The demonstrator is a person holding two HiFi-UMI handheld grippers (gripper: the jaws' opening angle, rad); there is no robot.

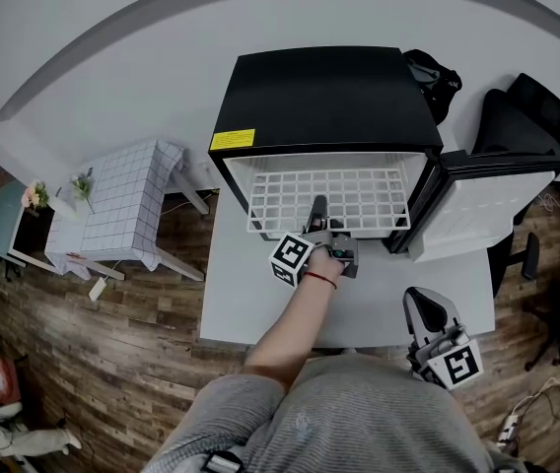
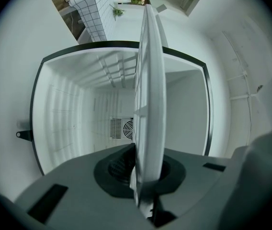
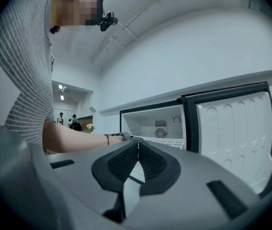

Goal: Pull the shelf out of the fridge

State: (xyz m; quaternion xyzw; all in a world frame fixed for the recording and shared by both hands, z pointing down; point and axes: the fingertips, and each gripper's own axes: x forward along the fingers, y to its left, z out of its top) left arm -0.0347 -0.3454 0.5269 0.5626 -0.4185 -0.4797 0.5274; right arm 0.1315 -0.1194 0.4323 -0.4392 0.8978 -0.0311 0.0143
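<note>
- The fridge (image 1: 324, 97) stood on the tabletop (image 1: 245, 299) with its door (image 1: 482, 210) swung wide open, to the right of the left hand-held gripper (image 1: 317, 208). So the way out for the shelf was free.
- The left hand-held gripper was clenched on the front edge of the white wire shelf (image 1: 329, 197). In the left gripper view the shelf ran edge-on between the jaws, and the pads pressed on it from both sides.
- In the head view a large part of the shelf grid showed in front of the fridge opening, between the left hand-held gripper and the cabinet. I judged that the shelf was already drawn out a good way.
- The back part of the shelf, beyond the left hand-held gripper, appeared to be inside the fridge. How much of it sat on the side supports could not be seen.
- The right hand-held gripper (image 1: 424, 308) was closed with nothing between its jaws. It was held near the person's body, well apart from the shelf, and took no part in the pull.
- What was left, in my judgement: to draw the shelf further towards the person until its back edge left the opening.
</note>
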